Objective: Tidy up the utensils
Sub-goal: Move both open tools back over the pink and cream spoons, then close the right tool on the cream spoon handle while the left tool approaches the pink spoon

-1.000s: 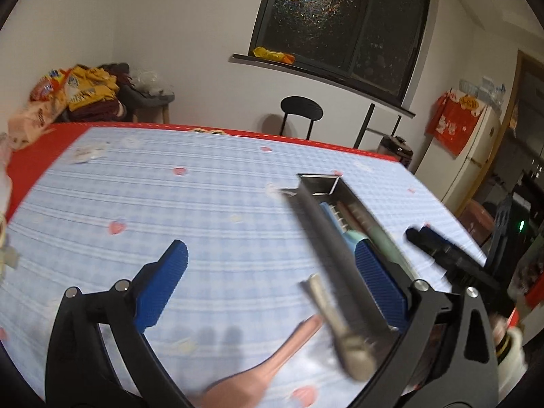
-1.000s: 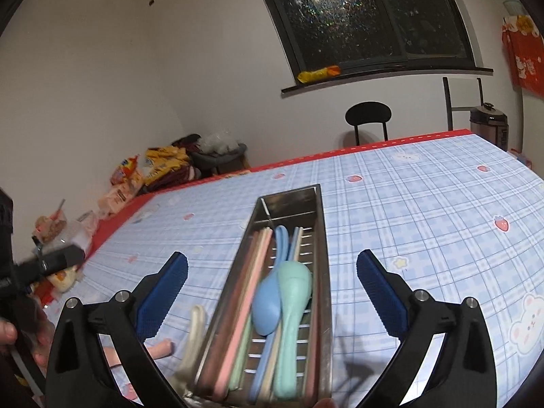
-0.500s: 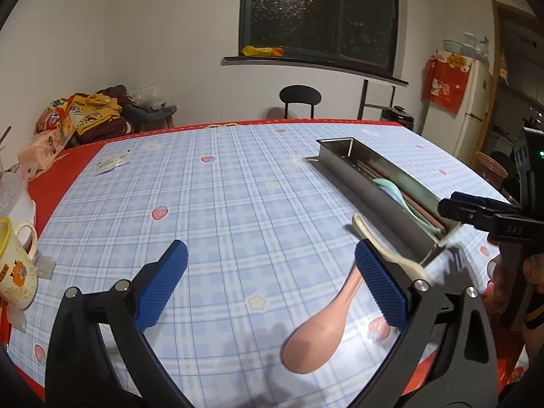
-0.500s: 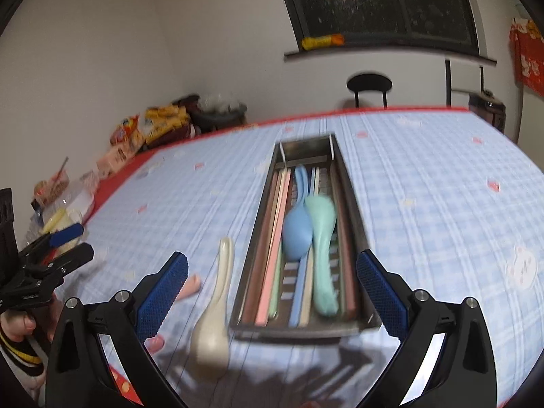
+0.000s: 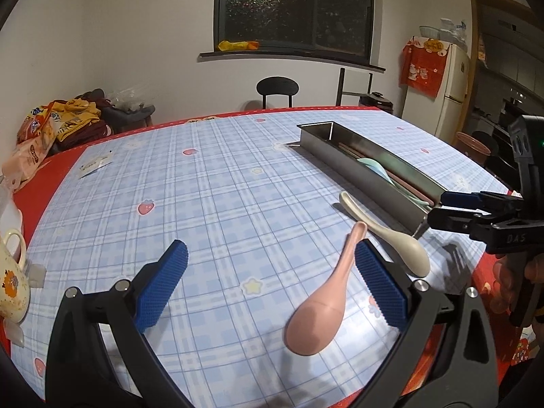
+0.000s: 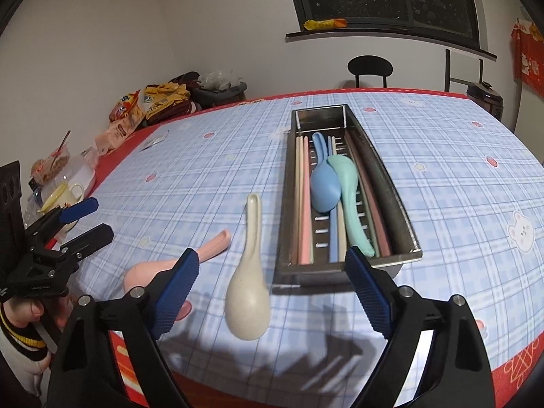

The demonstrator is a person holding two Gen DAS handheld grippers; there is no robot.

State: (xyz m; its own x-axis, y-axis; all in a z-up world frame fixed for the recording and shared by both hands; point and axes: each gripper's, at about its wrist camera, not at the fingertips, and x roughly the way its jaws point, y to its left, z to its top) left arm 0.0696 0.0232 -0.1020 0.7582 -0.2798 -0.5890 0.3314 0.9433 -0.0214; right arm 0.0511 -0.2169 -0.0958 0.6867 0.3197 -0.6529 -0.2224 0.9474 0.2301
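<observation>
Spoons first: two lie loose on the checked tablecloth, outside the steel tray. I see the cream spoon just left of the tray's near end, bowl toward me and handle pointing far. The pink spoon lies near it on the left, close to the near table edge, its handle tip close to the cream spoon's handle; I cannot tell whether they touch.

Inside the tray I count a blue spoon and a mint-green spoon lying over several pastel chopsticks that run lengthwise.

My left gripper hangs above the cloth with fingers spread wide and nothing between them; the pink spoon sits beside its right pad. My right gripper is likewise spread and holds nothing, with the cream spoon's bowl in the gap below it and the tray's near wall beside its right pad.

Surroundings: a yellow-rimmed mug and snack bags crowd the far left edge of the table. A black chair stands beyond the far edge, under the dark window. A white fridge stands at far right.
</observation>
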